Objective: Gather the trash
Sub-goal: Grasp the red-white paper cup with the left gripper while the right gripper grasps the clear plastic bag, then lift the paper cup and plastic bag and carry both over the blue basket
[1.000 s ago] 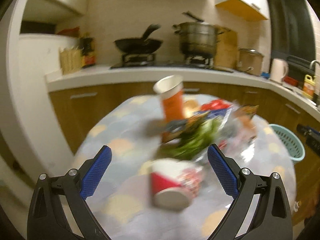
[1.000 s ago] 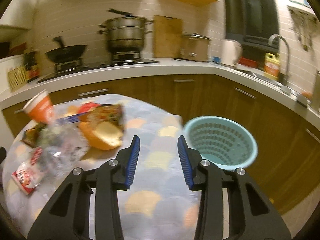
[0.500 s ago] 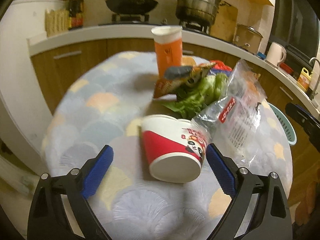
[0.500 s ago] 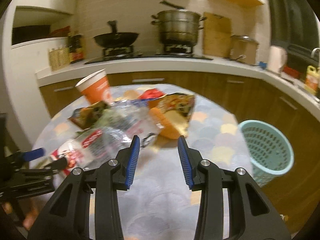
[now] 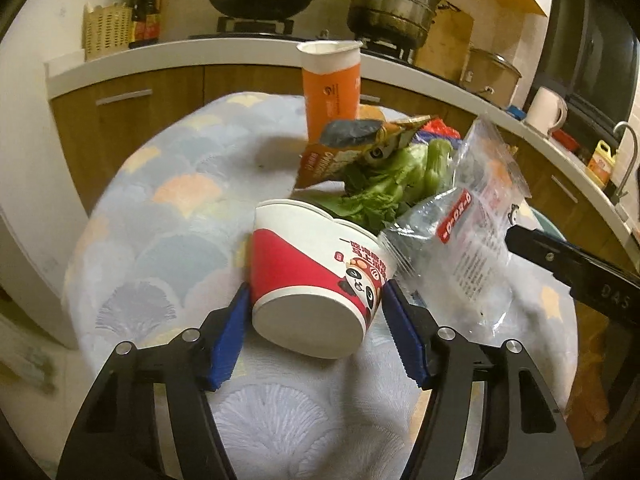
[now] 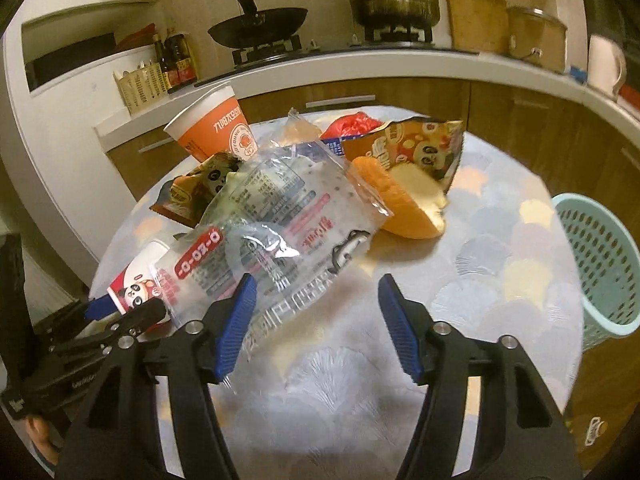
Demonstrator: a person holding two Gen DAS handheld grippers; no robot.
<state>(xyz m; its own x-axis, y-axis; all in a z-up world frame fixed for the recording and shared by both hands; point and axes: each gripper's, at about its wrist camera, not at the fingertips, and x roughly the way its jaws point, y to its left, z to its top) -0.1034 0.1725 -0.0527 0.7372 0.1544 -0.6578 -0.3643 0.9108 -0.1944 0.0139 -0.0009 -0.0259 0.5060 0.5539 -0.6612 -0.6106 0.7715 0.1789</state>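
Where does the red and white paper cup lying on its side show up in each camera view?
Left wrist: red and white paper cup lies centre-low, between the left hand-held gripper's blue pads.
Right wrist: cup at the far left edge, mostly hidden.
Shared landmark: tall orange paper cup.

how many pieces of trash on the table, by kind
paper cups: 2, red cup and orange cup
snack wrappers: 2, and
clear plastic bag: 1
red bag: 1
food scraps: 2, greens and orange rind
total: 8
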